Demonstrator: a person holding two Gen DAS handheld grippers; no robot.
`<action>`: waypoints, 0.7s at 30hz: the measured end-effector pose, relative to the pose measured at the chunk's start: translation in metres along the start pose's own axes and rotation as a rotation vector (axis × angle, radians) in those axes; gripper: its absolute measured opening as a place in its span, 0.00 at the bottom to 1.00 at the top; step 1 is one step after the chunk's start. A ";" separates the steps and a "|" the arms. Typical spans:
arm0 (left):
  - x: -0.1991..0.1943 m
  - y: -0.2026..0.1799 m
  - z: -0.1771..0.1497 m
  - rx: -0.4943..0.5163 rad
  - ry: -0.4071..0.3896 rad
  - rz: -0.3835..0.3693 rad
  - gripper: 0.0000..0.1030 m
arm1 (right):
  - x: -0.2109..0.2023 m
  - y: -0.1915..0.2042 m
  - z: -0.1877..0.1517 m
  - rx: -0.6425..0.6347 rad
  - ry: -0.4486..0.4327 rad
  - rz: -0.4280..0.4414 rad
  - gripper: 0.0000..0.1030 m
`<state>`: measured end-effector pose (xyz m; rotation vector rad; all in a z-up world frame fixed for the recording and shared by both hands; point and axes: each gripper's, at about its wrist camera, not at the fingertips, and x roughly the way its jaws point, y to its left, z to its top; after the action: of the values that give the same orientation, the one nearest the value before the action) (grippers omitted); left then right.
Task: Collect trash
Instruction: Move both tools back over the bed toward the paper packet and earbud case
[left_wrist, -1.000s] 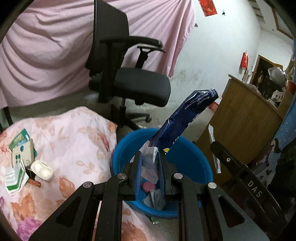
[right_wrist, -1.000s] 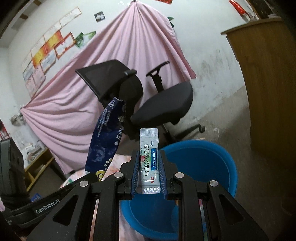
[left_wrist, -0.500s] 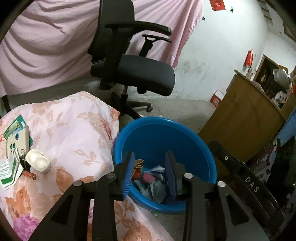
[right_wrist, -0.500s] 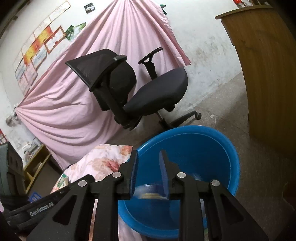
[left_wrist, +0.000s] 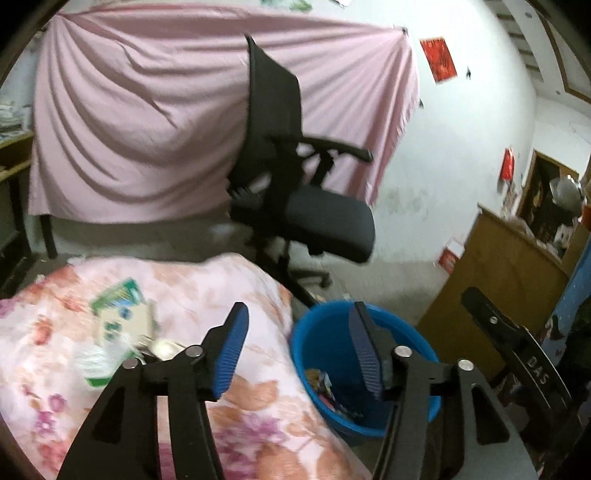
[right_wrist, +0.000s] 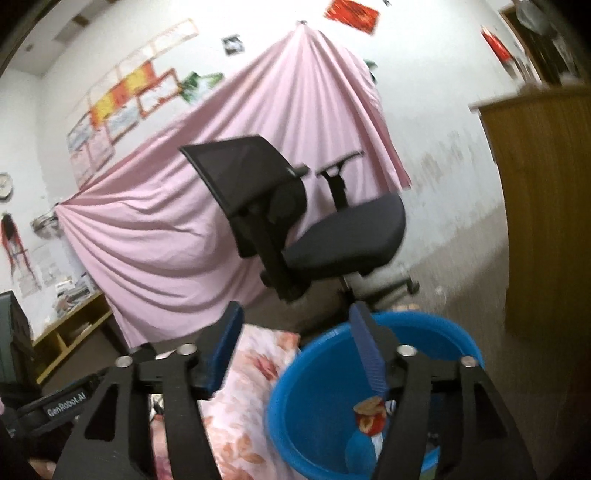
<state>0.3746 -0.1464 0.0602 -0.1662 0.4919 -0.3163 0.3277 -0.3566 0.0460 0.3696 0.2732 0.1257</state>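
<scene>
Floral cloth beside blue bin.

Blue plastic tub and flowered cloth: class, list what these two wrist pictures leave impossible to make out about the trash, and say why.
- Blue plastic tub, left wrist view: its litter is small and partly hidden behind the left gripper.
- The tub in the right wrist view: the right gripper covers part of its bottom.
- Green-and-white packets on the flowered cloth: motion blur makes print unreadable.
- White crumpled item: blurred, identity unclear.
</scene>
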 end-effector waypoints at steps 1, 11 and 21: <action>-0.007 0.005 0.002 -0.001 -0.025 0.011 0.54 | -0.002 0.005 0.001 -0.008 -0.016 0.007 0.74; -0.070 0.055 0.006 -0.017 -0.251 0.155 0.98 | -0.008 0.060 -0.001 -0.114 -0.122 0.063 1.00; -0.101 0.118 -0.013 -0.050 -0.314 0.264 0.98 | -0.001 0.115 -0.020 -0.230 -0.167 0.123 1.00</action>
<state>0.3143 -0.0028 0.0660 -0.1932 0.2065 -0.0168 0.3128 -0.2439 0.0713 0.1669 0.0698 0.2433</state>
